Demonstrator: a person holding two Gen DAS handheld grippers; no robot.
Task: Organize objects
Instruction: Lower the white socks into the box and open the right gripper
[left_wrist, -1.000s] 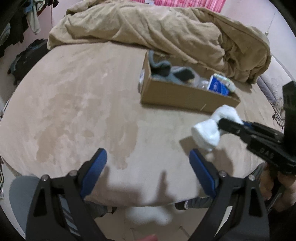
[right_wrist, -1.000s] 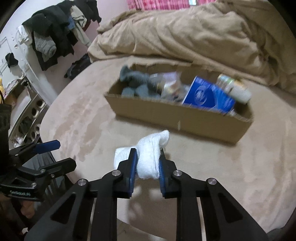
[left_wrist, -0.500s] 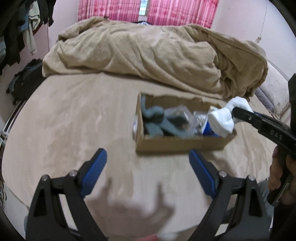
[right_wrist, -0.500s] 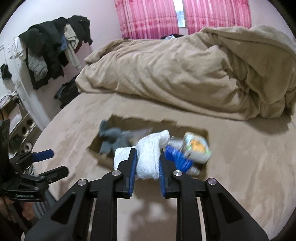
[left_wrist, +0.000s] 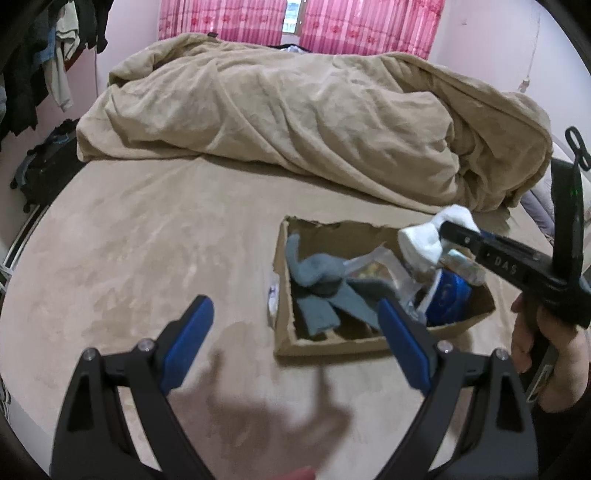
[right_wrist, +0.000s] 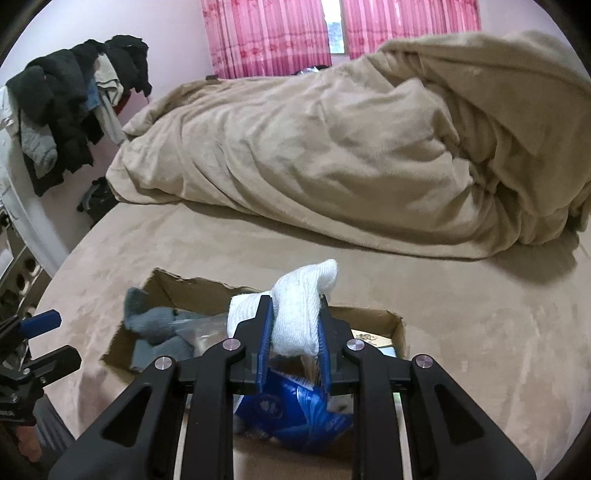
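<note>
My right claw (right_wrist: 294, 341) is clamped on the rolled white sock (right_wrist: 295, 310), blue pads pressing both sides; the sock's ends stick out past the fingertips. I hold it in the air above the right half of the open cardboard box (left_wrist: 284, 258). From the left wrist view the sock (left_wrist: 421, 238) hangs over the box's far right part. My left claw (left_wrist: 295, 343) stands wide, nothing between its pads, poised over the bed's near edge in front of the box. Inside the box: grey socks (left_wrist: 317, 288) at the left end, a clear plastic packet (left_wrist: 373, 266) mid-box, a blue pouch (right_wrist: 291, 413) at the right. The box sits on the tan bed (left_wrist: 129, 258); a bunched beige duvet (right_wrist: 332, 155) covers the far side.
</note>
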